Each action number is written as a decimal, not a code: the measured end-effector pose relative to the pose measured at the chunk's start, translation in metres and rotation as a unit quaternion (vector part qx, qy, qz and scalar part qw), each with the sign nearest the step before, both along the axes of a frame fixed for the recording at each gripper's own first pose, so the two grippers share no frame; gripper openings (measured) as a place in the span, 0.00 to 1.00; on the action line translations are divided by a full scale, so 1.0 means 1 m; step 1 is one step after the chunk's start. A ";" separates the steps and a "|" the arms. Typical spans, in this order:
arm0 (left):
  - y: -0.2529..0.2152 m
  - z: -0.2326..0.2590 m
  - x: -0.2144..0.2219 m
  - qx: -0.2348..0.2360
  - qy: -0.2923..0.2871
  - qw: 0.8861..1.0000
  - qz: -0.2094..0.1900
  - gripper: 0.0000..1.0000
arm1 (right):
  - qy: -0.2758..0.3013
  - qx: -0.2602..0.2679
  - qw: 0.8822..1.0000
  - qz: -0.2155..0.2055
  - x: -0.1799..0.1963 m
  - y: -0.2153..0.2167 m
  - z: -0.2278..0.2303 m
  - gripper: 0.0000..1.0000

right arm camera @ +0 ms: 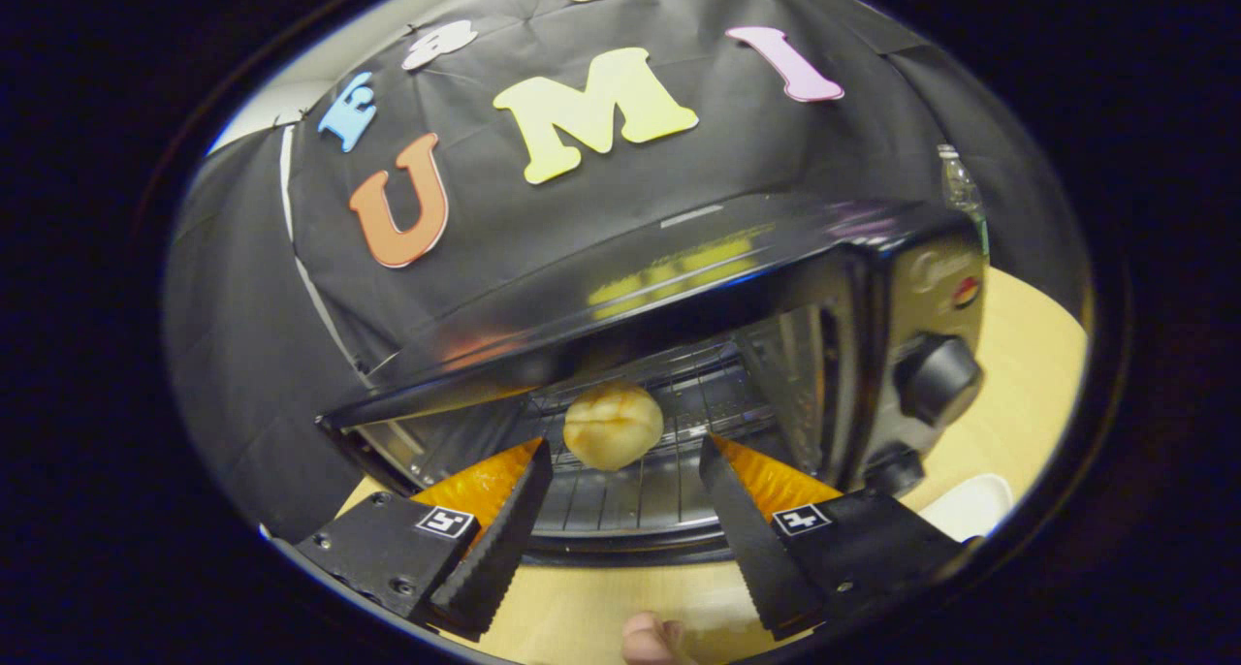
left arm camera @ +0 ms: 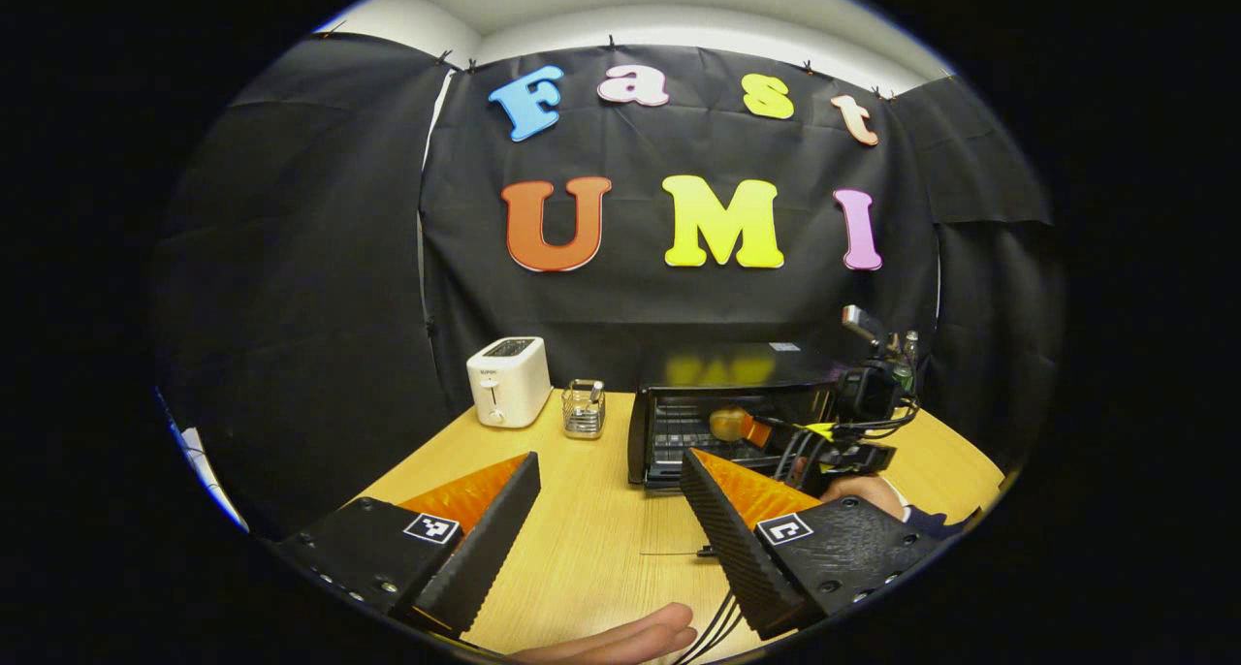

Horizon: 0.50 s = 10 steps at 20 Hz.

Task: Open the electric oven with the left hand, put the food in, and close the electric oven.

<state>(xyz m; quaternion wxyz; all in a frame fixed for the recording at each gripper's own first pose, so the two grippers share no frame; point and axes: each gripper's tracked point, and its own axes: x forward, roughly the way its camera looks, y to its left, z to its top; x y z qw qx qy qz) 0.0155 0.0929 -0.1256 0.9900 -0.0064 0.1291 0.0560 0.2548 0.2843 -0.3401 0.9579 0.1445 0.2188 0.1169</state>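
The black electric oven [left arm camera: 737, 369] stands on the wooden table with its door down. A round golden bun [right arm camera: 613, 426] rests on the wire rack [right arm camera: 669, 481] inside. My right gripper [right arm camera: 622, 452] is open at the oven mouth, its fingertips on either side of the bun and apart from it. In the left gripper view the right gripper [left arm camera: 761, 432] reaches into the oven beside the bun [left arm camera: 727, 423], with a hand [left arm camera: 868, 490] holding it. My left gripper [left arm camera: 611, 476] hangs open over the table in front of the oven, with nothing between its fingers.
A white toaster [left arm camera: 508, 381] and a small metal wire holder [left arm camera: 584, 408] stand at the back left of the table [left arm camera: 582, 529]. Two black knobs [right arm camera: 936, 379] sit on the oven's right panel. A white dish [right arm camera: 970, 505] lies right of the oven.
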 end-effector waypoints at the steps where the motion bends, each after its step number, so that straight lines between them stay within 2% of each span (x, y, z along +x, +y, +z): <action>1: -0.001 -0.007 0.002 -0.003 0.008 1.000 0.000 0.96 | -0.011 -0.002 1.000 0.008 -0.010 -0.006 0.009 0.95; 5: -0.013 -0.037 0.015 -0.017 0.045 0.999 -0.009 0.95 | -0.059 0.008 0.998 0.028 -0.053 -0.033 0.062 0.95; 10: -0.046 -0.081 0.024 -0.035 0.101 0.993 -0.042 0.94 | -0.155 -0.013 0.988 -0.003 -0.097 -0.089 0.150 0.95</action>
